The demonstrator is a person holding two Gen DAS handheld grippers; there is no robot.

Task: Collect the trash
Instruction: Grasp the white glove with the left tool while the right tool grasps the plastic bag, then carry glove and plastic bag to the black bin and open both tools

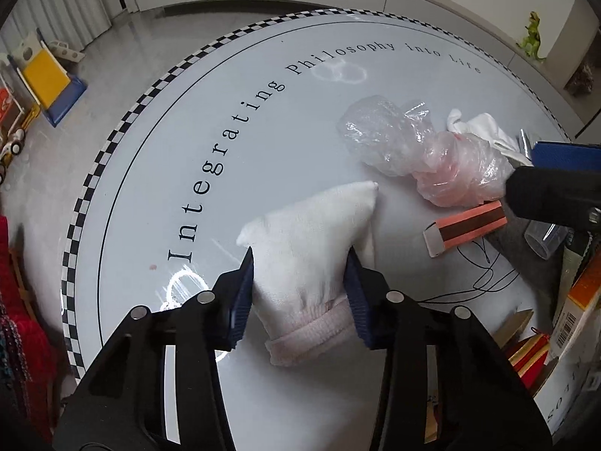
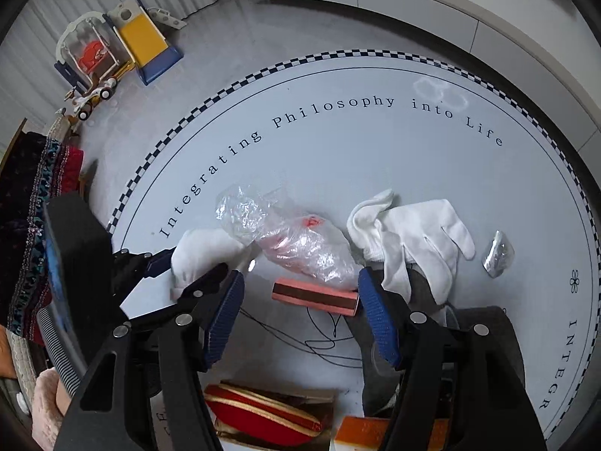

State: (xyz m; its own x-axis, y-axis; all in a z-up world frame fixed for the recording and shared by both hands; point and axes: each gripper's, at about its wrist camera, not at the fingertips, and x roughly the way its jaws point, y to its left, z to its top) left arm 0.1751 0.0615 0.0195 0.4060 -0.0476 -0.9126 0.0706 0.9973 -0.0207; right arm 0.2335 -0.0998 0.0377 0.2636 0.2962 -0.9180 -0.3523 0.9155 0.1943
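In the left wrist view, the left gripper stands with its blue pads on both sides of a white fluffy sock with a pink cuff. The pads touch the fabric and seem to pinch it lightly, with the jaws about half apart. The sock lies on the round white table with a checkered rim. At 2 o'clock from the sock is a crumpled clear and pink plastic bag, and at 3 o'clock a pink and brown striped small box. A thin black thread curls below this box.

In the right wrist view, the right gripper is wide apart and holds nothing. The striped box lies between its fingertips, the plastic bag at 12 o'clock of it. A white cloth glove is at 2 o'clock, and a small crumpled silver foil piece is further at 3 o'clock.
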